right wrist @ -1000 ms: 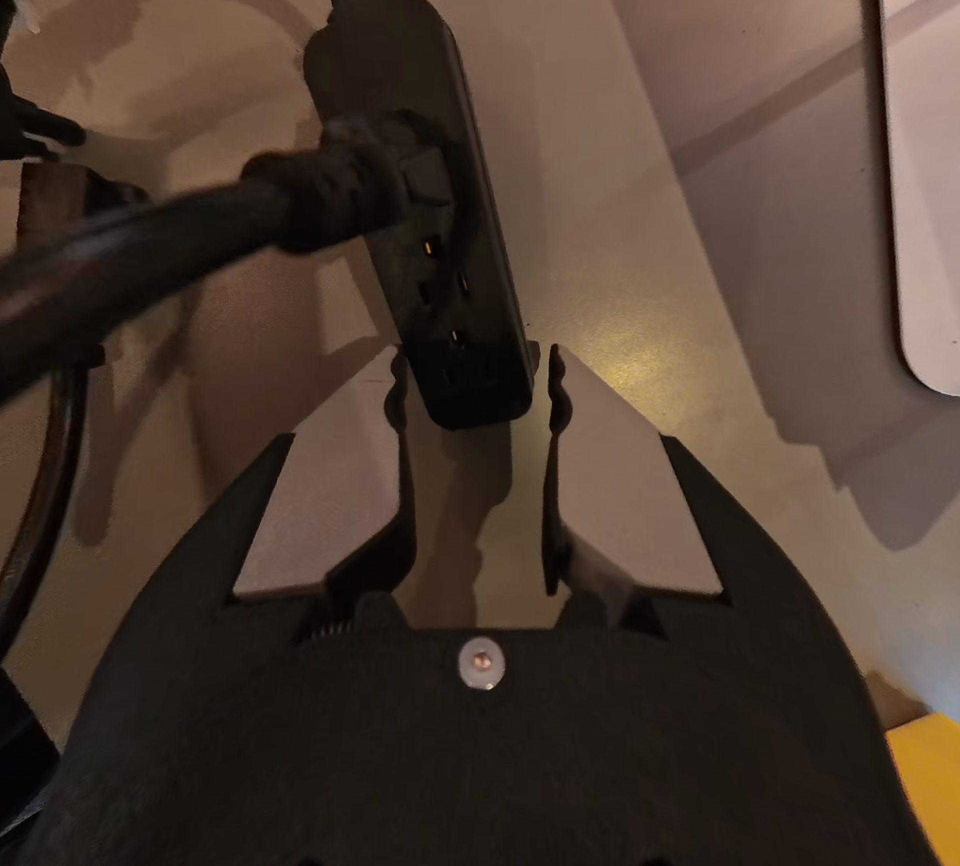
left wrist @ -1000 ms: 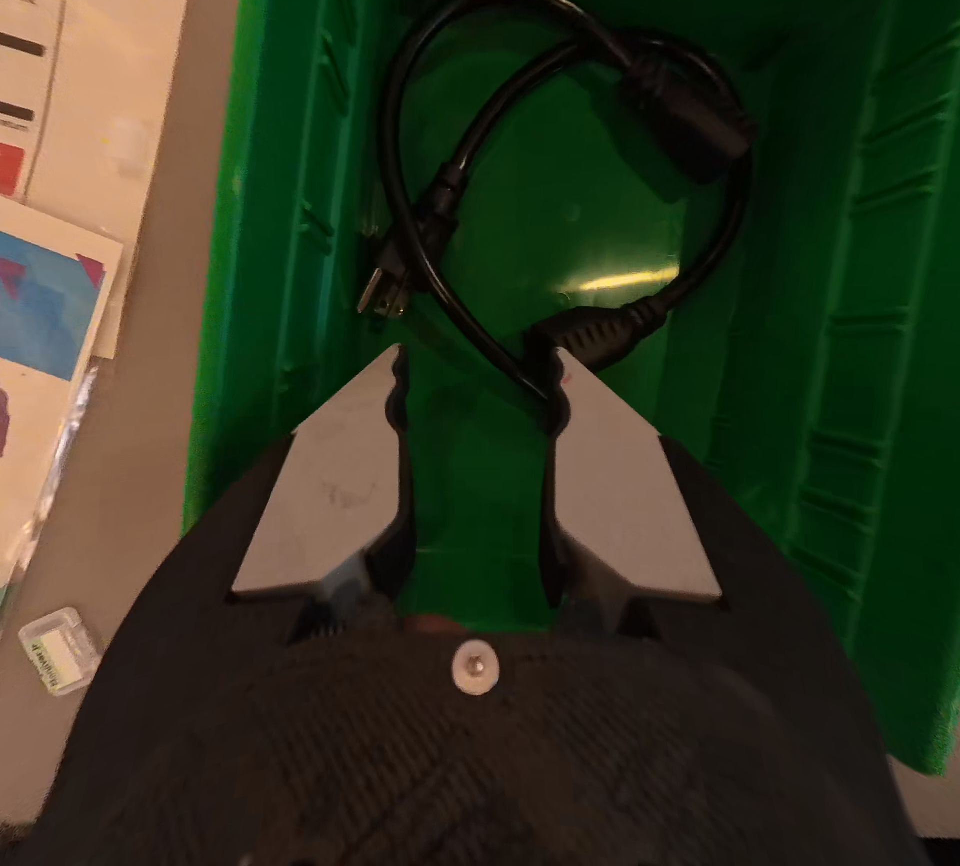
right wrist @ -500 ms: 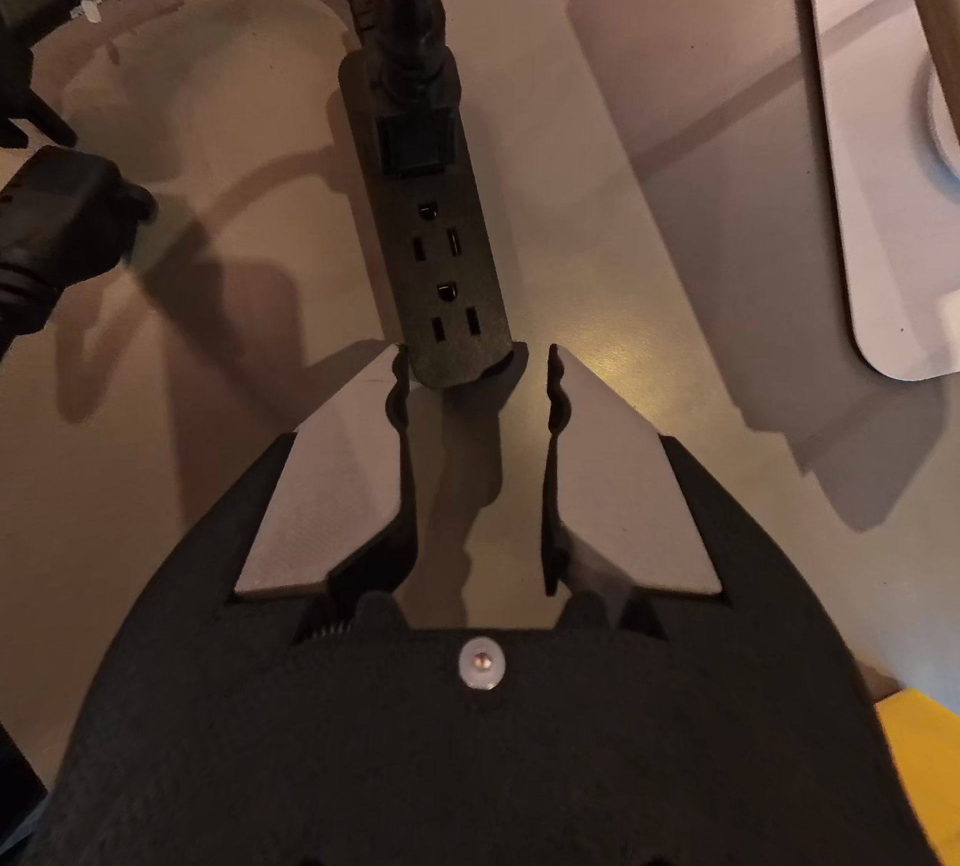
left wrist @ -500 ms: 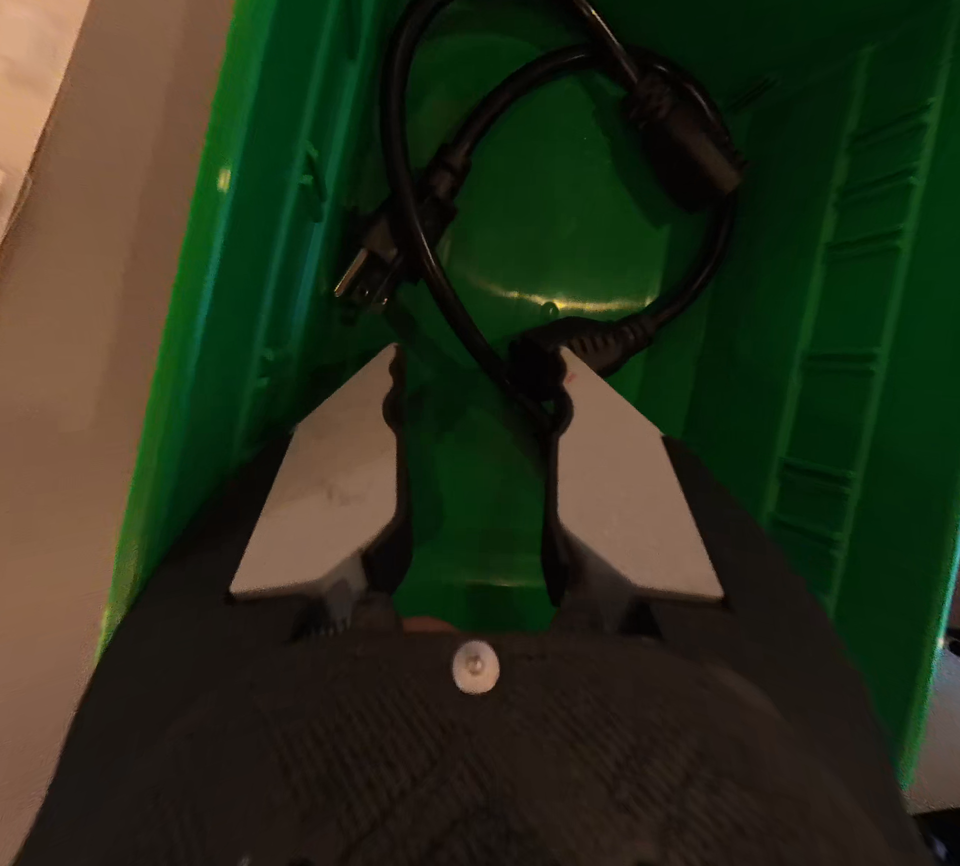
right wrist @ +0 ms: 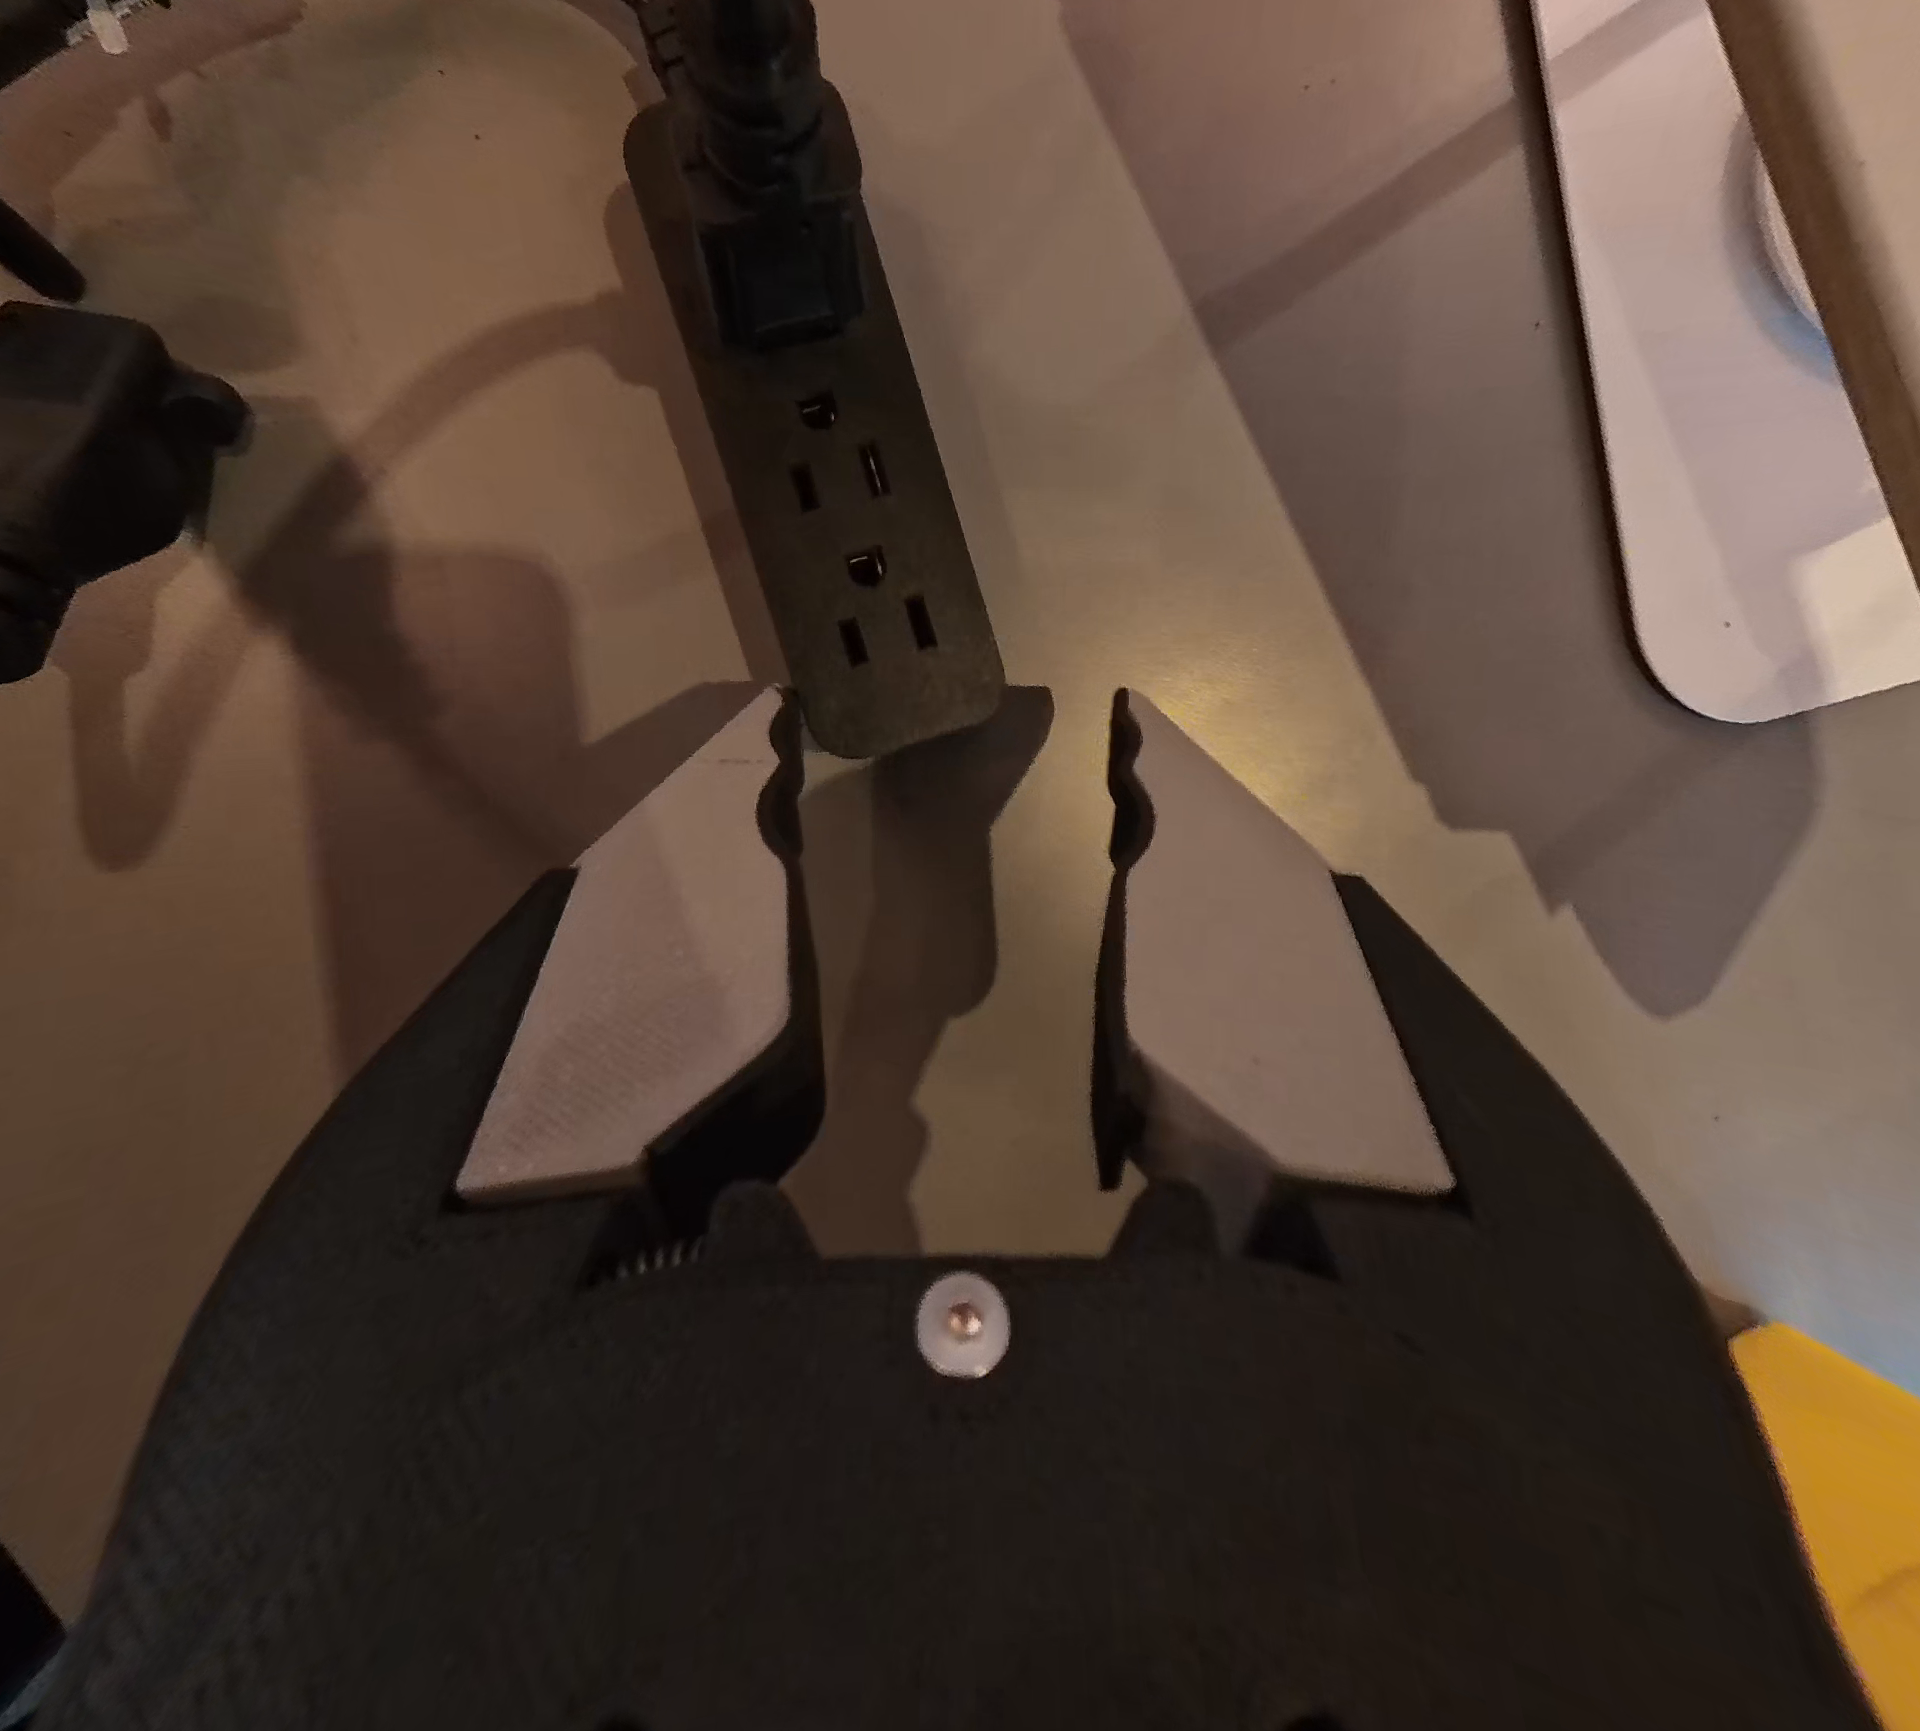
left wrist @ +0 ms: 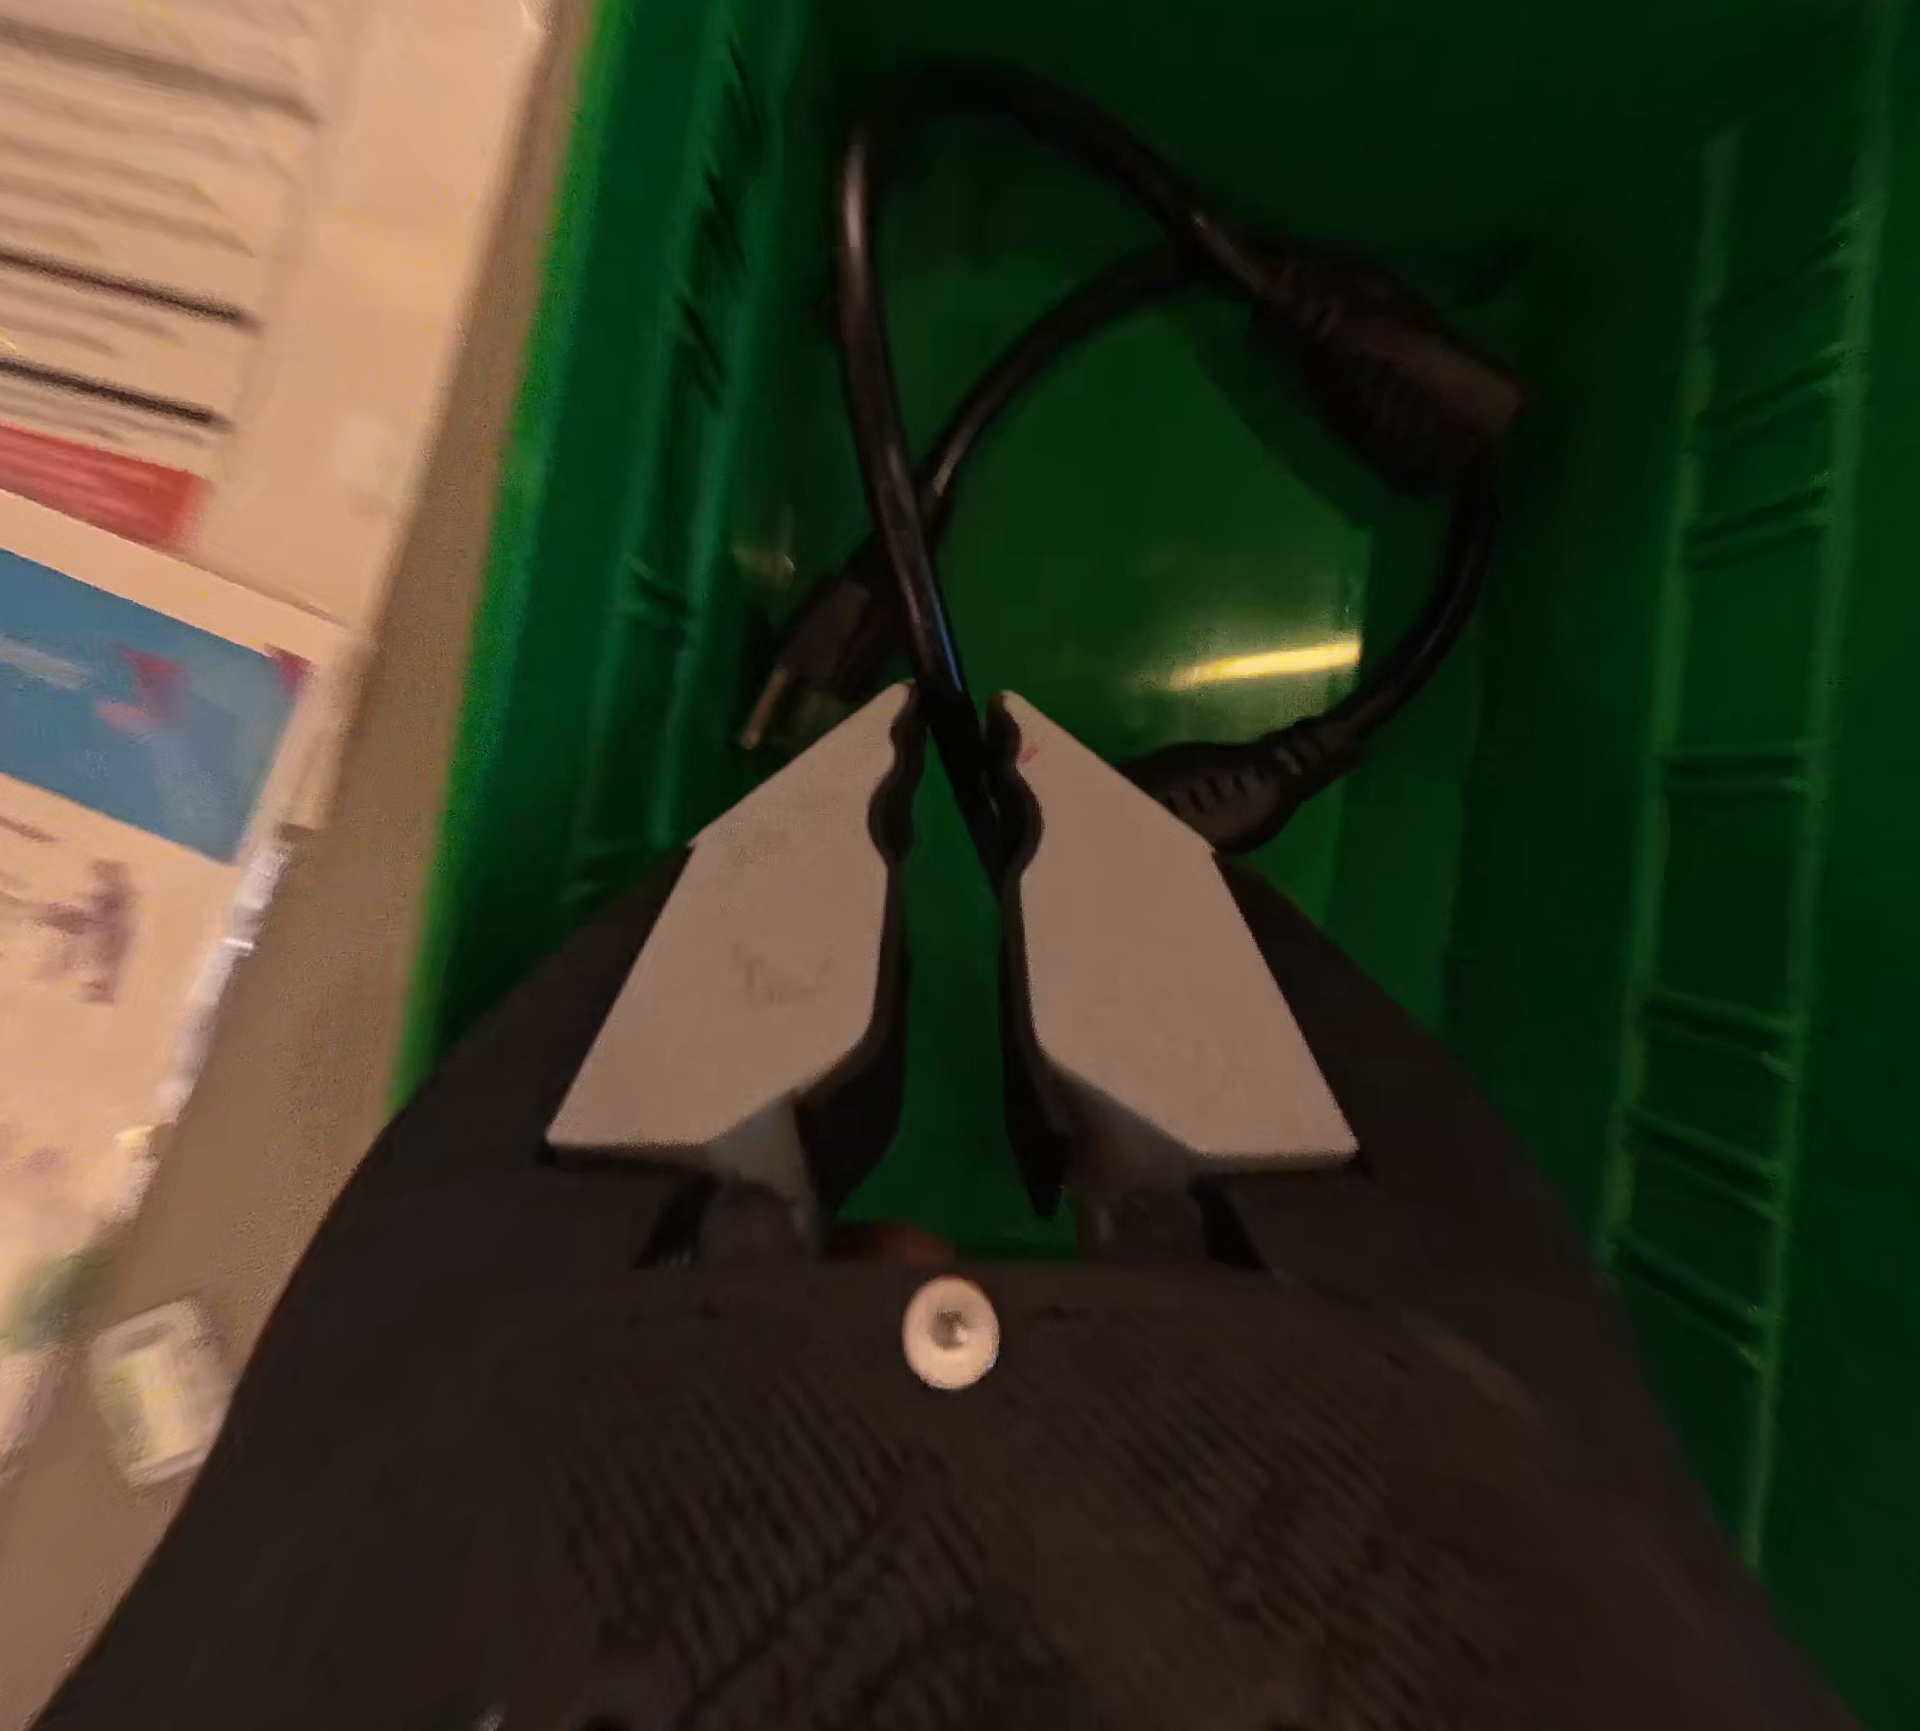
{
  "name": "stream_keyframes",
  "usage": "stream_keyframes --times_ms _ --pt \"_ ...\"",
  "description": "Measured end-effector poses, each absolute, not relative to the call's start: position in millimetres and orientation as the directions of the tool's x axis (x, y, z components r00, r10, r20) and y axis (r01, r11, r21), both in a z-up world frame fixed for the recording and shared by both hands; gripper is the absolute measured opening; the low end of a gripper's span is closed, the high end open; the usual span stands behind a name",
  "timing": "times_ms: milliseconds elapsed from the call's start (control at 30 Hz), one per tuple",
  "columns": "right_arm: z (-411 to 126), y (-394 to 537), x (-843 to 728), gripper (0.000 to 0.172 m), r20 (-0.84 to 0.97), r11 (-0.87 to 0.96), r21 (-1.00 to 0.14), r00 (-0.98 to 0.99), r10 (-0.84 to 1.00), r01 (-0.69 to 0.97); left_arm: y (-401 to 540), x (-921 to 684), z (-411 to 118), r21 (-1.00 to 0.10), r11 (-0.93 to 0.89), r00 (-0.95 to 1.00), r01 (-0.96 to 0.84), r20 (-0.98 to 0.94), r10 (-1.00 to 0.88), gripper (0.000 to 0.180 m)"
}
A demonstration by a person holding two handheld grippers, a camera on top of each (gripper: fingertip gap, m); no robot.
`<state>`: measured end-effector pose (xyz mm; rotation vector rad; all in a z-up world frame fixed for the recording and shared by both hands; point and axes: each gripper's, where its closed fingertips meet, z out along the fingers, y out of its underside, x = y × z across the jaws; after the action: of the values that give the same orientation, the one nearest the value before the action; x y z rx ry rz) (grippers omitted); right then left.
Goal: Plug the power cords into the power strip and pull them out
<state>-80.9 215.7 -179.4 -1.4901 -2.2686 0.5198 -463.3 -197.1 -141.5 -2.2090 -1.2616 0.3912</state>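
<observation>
Now the left gripper (left wrist: 951, 725) has closed from wide open, pinching the black power cord (left wrist: 935, 642) between its fingertips; the right gripper (right wrist: 951, 725) stays wide open, empty, the power strip (right wrist: 831, 476) just ahead; lifting out comes next.

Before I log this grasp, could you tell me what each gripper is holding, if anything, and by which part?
The left gripper pinches the black power cord in the green bin by its cable, not a plug. The right gripper is open, holding nothing, by the power strip.
</observation>
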Motion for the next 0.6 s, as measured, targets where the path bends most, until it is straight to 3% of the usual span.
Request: stream_keyframes --times_ms 133,367,600 --pt "-176 217 -80 0.056 0.121 0.376 -0.497 -0.367 0.922 0.782 -190 -468 -60 -0.726 -0.479 0.559 0.493 -0.157 0.814 0.006" --pt "-160 228 -77 0.052 0.174 0.394 -0.527 -0.358 0.917 0.753 -136 -427 68 -0.702 -0.703 0.555 0.111 -0.543 0.63 0.005" --pt "-121 238 -86 0.053 0.164 0.313 -0.683 -0.279 0.946 0.66 -55 -344 141 -0.783 -0.606 0.679 -0.139 -0.521 0.517 0.005"
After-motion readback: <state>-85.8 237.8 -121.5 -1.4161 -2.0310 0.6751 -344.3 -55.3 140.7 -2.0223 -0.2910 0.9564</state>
